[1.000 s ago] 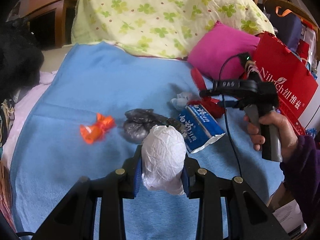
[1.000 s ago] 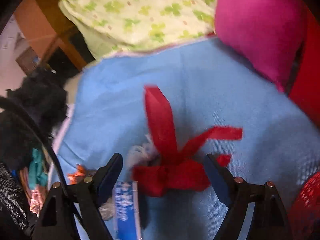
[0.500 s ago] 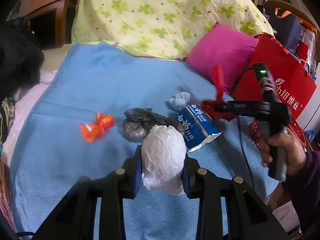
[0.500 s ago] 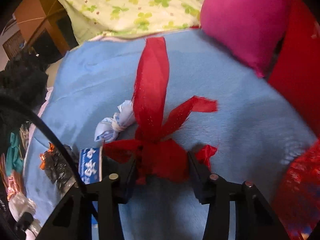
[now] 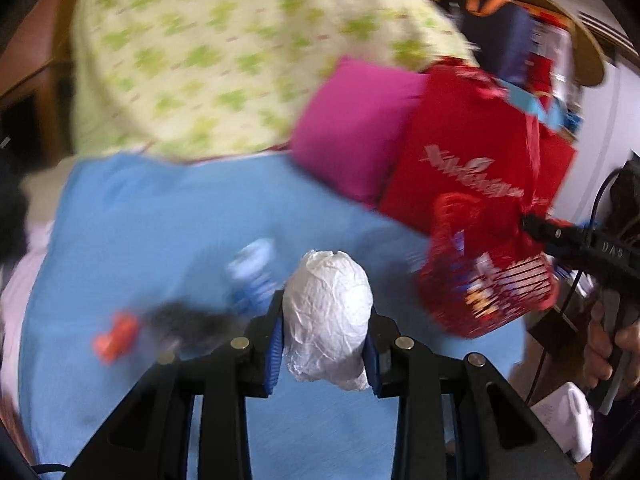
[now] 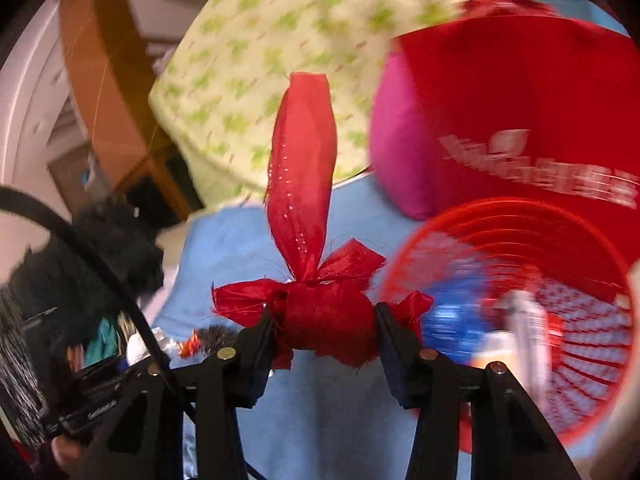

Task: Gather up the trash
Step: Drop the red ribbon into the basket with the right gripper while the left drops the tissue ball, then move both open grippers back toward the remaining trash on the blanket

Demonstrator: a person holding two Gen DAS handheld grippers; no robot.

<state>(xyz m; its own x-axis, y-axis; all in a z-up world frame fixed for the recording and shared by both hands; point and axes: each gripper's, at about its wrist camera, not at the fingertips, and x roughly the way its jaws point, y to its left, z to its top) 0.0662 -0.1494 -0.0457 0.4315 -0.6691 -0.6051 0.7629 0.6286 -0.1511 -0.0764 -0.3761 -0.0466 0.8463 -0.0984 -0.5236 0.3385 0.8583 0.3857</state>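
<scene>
Blue blanket [image 5: 168, 216] covers the bed, with a pink pillow [image 5: 356, 128] and a red shopping bag [image 5: 480, 152] propped along the far side. Left gripper [image 5: 324, 348] is pinching a crumpled white wad [image 5: 326, 316], and right gripper [image 6: 324, 332] has just clamped down on a knotted red ribbon [image 6: 308, 240]. Both are lifted clear of the blanket, probably so they can drop straight into the red basket [image 6: 576, 380] just beside the ribbon. An orange wrapper [image 5: 116, 332] and a dark bag [image 5: 188, 320] are left lying on the bed.
</scene>
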